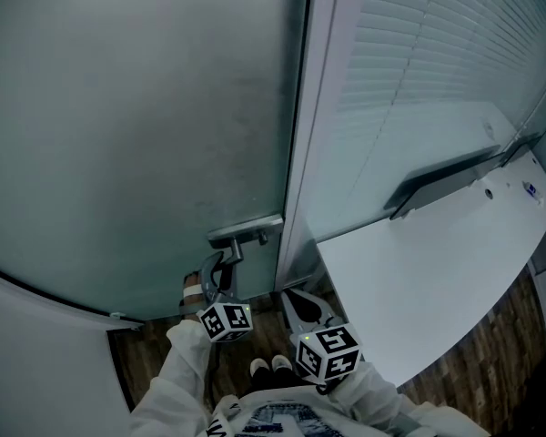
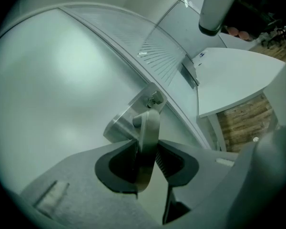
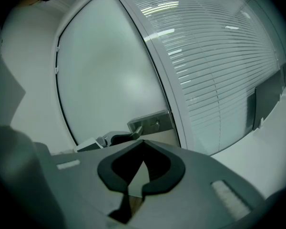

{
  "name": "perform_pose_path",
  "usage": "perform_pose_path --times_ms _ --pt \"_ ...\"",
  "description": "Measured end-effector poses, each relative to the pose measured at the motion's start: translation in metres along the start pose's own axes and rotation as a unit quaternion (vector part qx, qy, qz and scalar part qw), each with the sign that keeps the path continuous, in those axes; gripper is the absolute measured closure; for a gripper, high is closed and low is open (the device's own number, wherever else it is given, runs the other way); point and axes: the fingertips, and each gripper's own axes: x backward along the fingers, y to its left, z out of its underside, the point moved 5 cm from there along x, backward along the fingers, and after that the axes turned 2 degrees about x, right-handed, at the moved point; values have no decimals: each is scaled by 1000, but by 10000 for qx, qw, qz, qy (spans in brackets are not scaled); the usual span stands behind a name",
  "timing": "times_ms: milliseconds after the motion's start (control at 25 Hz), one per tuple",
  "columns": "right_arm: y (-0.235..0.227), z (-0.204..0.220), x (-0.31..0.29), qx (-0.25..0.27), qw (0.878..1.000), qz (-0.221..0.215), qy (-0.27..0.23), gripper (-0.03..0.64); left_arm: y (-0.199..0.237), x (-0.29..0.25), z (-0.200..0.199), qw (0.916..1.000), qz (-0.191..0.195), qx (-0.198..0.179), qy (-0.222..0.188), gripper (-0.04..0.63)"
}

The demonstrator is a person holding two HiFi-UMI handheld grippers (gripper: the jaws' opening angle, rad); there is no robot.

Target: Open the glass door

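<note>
With left gripper (image 2: 147,148) clamped on the handle (image 2: 150,120) at the glass door's (image 1: 136,107) right edge and right gripper (image 3: 143,146) closed empty, press the handle fully down before swinging the door.

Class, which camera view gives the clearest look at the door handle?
The left gripper view: the door handle is close and central, held by the left gripper. The head view shows it small, from above; the right gripper view shows it distant, side-on.

To your right, a white curved tabletop (image 1: 437,280) meets the slatted-blind glass partition (image 1: 437,44) (dim, bluish light) above dark wood-plank floor (image 1: 473,371).
</note>
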Motion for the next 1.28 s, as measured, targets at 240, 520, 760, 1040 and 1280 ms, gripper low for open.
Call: perform_pose_path --times_ms 240,520,760,1040,1280 --pt "0 2 6 -7 10000 -63 -32 611 -10 16 -3 9999 138 -51 -7 476" --pt "0 2 19 32 9998 -200 -54 612 -22 38 -7 9998 123 -172 -49 476" --pt "2 12 31 100 9996 -269 -59 612 -35 60 -2 9988 84 -484 -42 483" --pt "6 13 47 89 9996 -203 -159 612 -44 86 -7 9949 27 -1004 135 488" --pt "29 26 67 -1 9997 -96 -221 611 -45 107 -11 9826 -138 -1837 253 483"
